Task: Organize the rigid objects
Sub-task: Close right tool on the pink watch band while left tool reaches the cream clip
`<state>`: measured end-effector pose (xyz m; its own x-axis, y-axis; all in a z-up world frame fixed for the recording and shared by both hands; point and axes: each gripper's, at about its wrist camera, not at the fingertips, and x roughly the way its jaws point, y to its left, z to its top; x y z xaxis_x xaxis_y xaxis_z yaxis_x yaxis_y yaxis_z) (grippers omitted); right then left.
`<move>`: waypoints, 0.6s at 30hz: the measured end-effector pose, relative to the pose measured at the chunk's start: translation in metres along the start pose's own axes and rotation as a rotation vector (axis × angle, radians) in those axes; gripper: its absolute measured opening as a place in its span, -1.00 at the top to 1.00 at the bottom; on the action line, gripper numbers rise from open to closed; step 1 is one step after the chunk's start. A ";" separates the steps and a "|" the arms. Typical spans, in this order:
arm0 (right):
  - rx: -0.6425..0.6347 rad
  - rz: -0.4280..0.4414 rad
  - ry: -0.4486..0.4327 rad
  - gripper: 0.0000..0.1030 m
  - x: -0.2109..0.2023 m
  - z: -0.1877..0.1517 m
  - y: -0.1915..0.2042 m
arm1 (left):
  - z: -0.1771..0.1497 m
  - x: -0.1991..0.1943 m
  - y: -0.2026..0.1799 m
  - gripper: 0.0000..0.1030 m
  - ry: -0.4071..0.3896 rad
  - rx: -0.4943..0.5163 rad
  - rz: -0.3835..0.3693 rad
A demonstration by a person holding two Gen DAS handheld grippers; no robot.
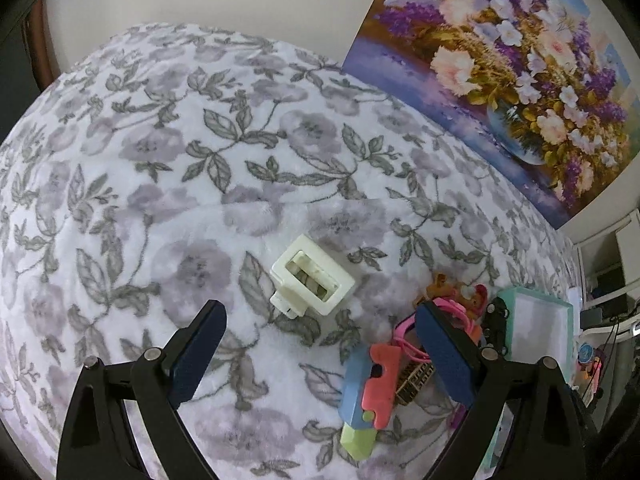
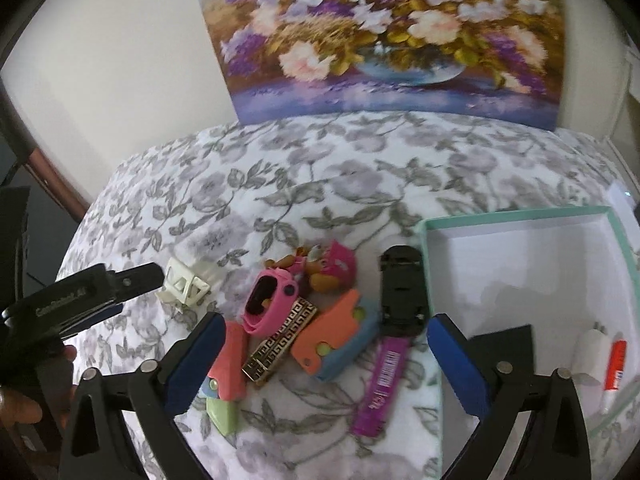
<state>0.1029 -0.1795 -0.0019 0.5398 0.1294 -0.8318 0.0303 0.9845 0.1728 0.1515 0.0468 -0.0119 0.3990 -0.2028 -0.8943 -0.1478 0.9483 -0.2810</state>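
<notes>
Left hand-held gripper (image 1: 320, 344) hovers spread over white clip (image 1: 312, 280); right (image 2: 324, 356) spread above toys.

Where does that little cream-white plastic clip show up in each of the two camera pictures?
Left wrist view: the cream clip lies centre, just ahead of the open left gripper.
Right wrist view: cream clip at left, beside the left gripper's tip.
Shared landmark: the flower painting against the wall.

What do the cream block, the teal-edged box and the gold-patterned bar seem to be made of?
Cream block: likely hard matte plastic, with moulded, rounded edges. Teal-edged box: probably cardboard, with thin flat walls and a matte white inside. Gold-patterned bar: looks like shiny metal or metallised plastic; the glossy key pattern leaves it open.
</notes>
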 end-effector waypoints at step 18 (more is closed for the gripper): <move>-0.032 0.023 0.075 -0.10 0.053 0.001 0.024 | 0.008 0.040 -0.002 -0.64 0.046 0.015 0.004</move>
<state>0.1336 -0.1488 -0.0415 0.4754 0.1592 -0.8653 -0.0087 0.9843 0.1764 0.1747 0.0388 -0.0448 0.3565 -0.2092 -0.9106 -0.1360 0.9526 -0.2721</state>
